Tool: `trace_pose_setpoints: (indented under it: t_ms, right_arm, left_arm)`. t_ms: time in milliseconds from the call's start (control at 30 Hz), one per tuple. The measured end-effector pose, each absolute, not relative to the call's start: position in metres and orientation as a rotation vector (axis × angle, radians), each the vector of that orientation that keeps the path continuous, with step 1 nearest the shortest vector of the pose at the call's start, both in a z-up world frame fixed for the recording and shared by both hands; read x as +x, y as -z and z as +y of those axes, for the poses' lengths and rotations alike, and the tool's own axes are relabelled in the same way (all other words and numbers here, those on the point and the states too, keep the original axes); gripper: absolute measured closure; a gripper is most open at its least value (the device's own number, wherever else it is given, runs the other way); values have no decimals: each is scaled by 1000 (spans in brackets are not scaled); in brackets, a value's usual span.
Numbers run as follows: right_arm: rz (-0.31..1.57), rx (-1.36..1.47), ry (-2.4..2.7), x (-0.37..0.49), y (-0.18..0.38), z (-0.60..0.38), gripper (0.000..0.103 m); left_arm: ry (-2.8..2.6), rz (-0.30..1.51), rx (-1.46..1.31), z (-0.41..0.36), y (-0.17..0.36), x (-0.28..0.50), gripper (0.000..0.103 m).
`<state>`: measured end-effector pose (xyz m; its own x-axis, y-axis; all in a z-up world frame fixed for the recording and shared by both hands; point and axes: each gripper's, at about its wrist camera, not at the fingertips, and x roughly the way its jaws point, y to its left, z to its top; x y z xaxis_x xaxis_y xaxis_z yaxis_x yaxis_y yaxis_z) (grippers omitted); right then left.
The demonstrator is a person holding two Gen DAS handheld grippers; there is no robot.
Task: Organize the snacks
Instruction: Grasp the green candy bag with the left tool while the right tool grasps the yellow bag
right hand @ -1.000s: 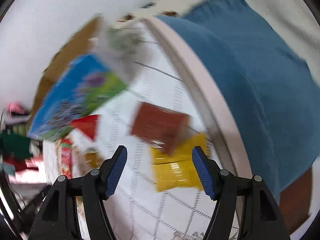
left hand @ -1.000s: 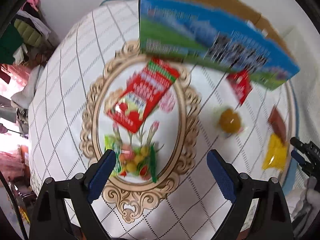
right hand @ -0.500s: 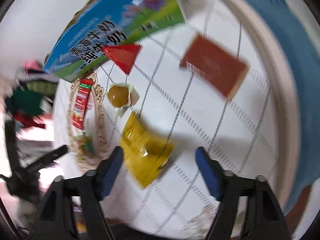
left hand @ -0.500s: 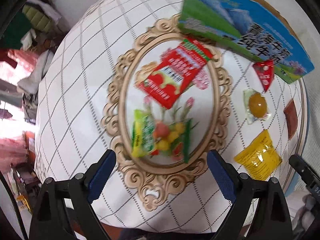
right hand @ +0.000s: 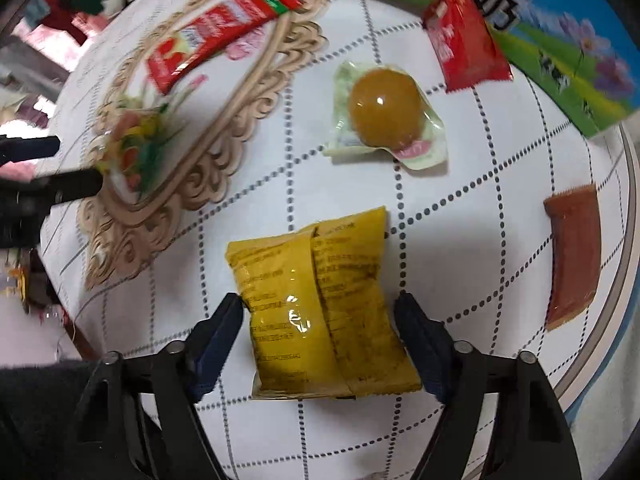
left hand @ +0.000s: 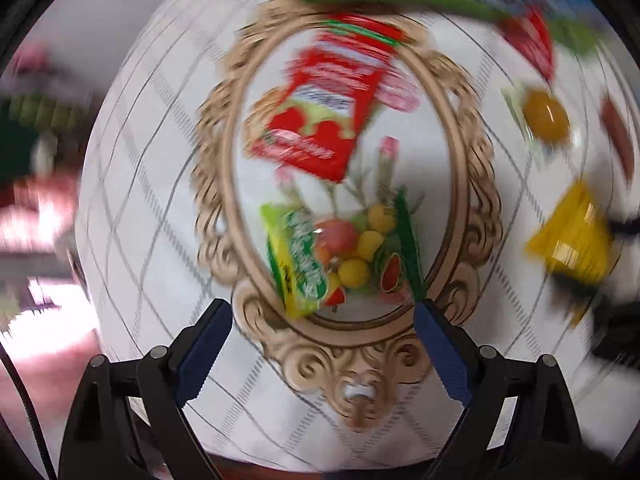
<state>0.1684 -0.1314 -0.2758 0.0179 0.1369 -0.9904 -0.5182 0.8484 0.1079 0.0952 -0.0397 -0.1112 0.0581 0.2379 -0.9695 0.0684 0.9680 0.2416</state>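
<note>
Closer now, the right gripper [right hand: 320, 316] straddles the yellow packet [right hand: 320, 304], fingers apart; squeezing its slick film could squirt it free.

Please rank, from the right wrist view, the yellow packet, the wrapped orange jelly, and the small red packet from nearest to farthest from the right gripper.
Measured from the right gripper:
1. Yellow packet: between the open jaws, directly ahead.
2. Wrapped orange jelly: farther ahead, slightly right, mid-table.
3. Small red packet: farthest, up right, beside the blue-green box.
</note>
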Motion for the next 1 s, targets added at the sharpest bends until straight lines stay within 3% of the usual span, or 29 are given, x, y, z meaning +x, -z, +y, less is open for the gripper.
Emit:
trace_pose_setpoints:
  t_ms: [167, 267, 300, 333, 400, 533, 667, 700, 833, 967, 1000]
  right_arm:
    - [1489, -179, -458, 179, 272, -151, 34]
    - [1510, -97, -440, 186, 273, -163, 34]
    - [1521, -65, -437, 188, 273, -167, 34]
    - [1532, -35, -434, 191, 274, -171, 34]
    - [1548, 25, -428, 198, 271, -179, 33]
    - [1515, 21, -435, 197, 255, -186, 28]
    - [1501, -75, -445, 190, 252, -177, 27]
    - [1503, -98, -444, 186, 257, -169, 27]
    - [1526, -142, -435, 188, 273, -157, 27]
    - [1522, -140, -441, 187, 272, -150, 26]
    - [1523, -138, -447, 189, 271, -148, 26]
  left_arm:
    - [31, 1480, 675, -80, 136, 95, 10]
    - [129, 1469, 769, -99, 147, 99, 10]
    - [142, 1476, 746, -101, 147, 102, 16]
    - [154, 1478, 717, -104, 146, 107, 32]
    - [151, 1529, 591, -99, 145, 116, 43]
    - [23, 1609, 184, -66, 135, 137, 46]
    - [-131, 1639, -495, 7, 143, 130, 48]
    - [-137, 1626, -557, 14, 144, 128, 48]
    - [-113, 1655, -499, 14, 143, 124, 46]
    - [-20, 1642, -257, -24, 123, 122, 46]
    - [6, 1637, -185, -33, 118, 121, 42]
